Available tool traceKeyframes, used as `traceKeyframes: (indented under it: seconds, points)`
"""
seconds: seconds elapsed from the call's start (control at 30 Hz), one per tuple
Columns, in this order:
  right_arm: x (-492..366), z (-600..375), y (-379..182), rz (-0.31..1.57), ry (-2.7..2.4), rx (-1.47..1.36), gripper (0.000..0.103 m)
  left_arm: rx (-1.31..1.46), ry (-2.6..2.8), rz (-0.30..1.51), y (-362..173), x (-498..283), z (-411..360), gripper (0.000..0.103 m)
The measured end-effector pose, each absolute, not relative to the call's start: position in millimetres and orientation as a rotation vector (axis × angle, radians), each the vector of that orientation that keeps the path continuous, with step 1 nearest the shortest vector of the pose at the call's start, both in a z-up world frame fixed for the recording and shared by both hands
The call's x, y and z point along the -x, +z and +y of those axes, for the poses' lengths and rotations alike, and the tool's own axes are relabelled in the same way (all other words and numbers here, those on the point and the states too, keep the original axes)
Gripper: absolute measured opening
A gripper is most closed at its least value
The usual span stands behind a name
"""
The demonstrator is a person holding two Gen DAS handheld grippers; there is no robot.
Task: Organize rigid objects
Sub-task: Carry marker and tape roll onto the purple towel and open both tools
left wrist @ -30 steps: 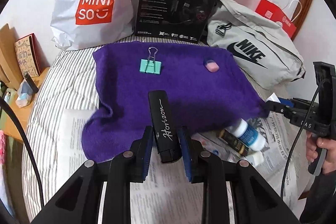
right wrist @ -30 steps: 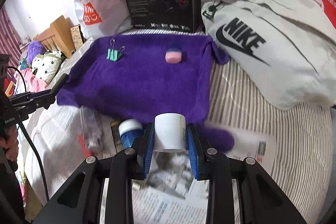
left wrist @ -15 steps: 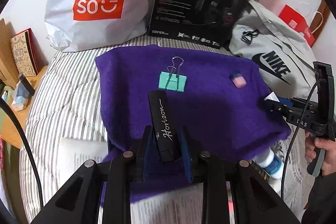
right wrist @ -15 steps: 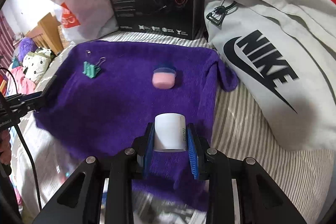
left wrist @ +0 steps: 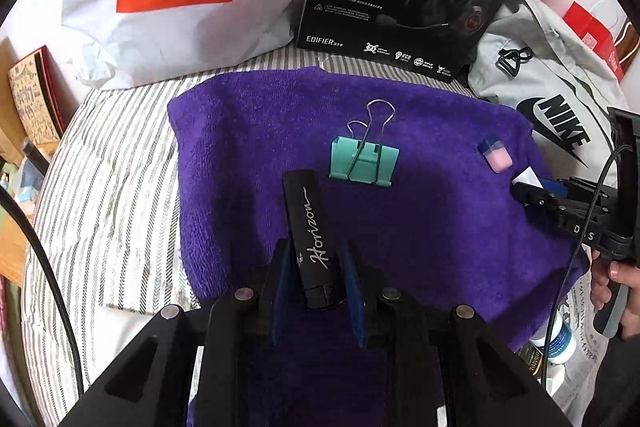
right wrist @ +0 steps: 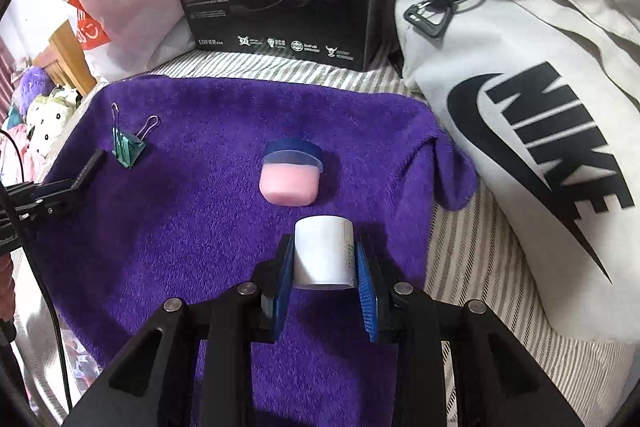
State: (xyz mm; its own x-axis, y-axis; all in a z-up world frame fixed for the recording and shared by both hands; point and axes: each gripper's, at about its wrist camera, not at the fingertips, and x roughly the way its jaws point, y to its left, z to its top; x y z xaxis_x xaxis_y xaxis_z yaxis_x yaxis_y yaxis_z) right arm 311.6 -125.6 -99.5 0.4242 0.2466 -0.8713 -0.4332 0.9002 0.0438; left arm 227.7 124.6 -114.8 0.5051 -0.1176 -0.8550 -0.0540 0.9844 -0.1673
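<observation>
My left claw [left wrist: 316,267] is clenched on the black Horizon case [left wrist: 312,235], its long axis running away from me over the purple towel [left wrist: 240,147], tip near the teal binder clip [left wrist: 364,161]. My right claw [right wrist: 324,263] grips a white bottle [right wrist: 323,251], just short of the pink jar [right wrist: 290,177]

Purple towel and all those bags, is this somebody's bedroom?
Probably a bedroom: the fuzzy purple towel lies on a striped mattress, a wooden headboard stands behind, and plush toys sit nearby.
</observation>
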Motion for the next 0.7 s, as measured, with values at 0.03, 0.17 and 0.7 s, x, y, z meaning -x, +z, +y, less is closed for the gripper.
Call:
traceKeyframes:
  seconds: [0.03,0.17,0.7]
  points:
    - [-312,-124,-101,1.052,0.43,0.205,0.03,0.175,-0.038,1.044,-115,-229,123,0.025]
    - [-314,-122,-102,1.046,0.433,0.226,0.03,0.17,-0.034,1.044,-113,-231,121,0.025]
    - [-271,-129,-97,1.068,0.475,0.29,0.046,0.224,-0.013,1.084,-101,-196,119,0.029]
